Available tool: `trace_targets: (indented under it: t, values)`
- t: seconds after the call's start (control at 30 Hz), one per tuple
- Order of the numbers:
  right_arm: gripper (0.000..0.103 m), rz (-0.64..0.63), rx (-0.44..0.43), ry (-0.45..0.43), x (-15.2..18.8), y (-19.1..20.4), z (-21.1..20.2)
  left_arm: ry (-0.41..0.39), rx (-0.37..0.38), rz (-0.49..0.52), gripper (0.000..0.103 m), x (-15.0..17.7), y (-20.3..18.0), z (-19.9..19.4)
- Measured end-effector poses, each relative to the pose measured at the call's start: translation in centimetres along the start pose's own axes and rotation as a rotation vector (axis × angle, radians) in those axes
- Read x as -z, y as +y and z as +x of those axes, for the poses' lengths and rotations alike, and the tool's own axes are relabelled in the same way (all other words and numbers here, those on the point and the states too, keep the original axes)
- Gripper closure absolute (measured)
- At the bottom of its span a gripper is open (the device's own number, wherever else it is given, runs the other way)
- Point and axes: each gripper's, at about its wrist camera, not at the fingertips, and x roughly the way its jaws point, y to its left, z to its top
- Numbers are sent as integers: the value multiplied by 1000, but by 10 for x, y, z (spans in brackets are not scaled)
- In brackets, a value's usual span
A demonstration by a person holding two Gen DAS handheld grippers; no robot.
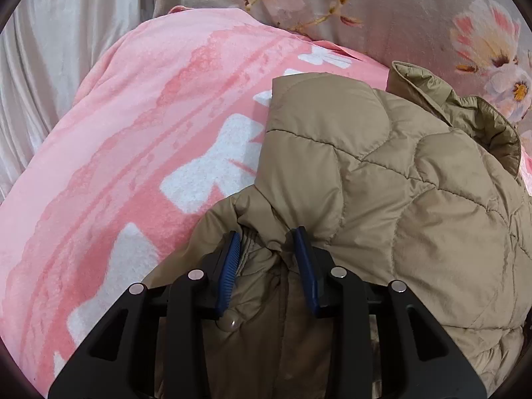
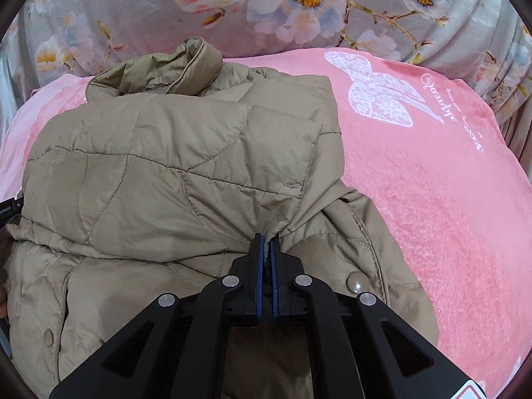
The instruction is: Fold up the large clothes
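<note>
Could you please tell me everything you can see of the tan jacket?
The jacket is a tan, quilted, puffy garment of smooth, slightly shiny fabric, with a stand-up collar and round snap buttons. It lies partly folded on a pink blanket, collar at the far end, with a flap laid over its body. The right gripper is shut on a pinch of its fabric near the front edge. A bunched fold sits between the pads of the left gripper.

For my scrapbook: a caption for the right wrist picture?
Right gripper pinching a tan quilted jacket on a pink blanket.
</note>
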Motion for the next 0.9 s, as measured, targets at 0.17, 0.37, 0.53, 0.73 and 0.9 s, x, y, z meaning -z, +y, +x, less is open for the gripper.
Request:
trace_targets:
  t: [0.17,0.37,0.53,0.73,0.9]
  values:
    - [100,16,-29,7,5,-5,-1,-5,-10,16,75,5,1,-3]
    - [93,4,-20,20,1,-9,-15,6,-22,68,74,9,1,-15]
    - [75,81,1,-72,-4,-32,-66,-65,22,147,74,8,13,-64]
    - [73,67,-146,-139,-71,14,-69,-125,165,154,58,-50,-38,-93]
    - [73,-9,-184,-90,-101,76,-22,-34,203,183,54,-66,-98,-51]
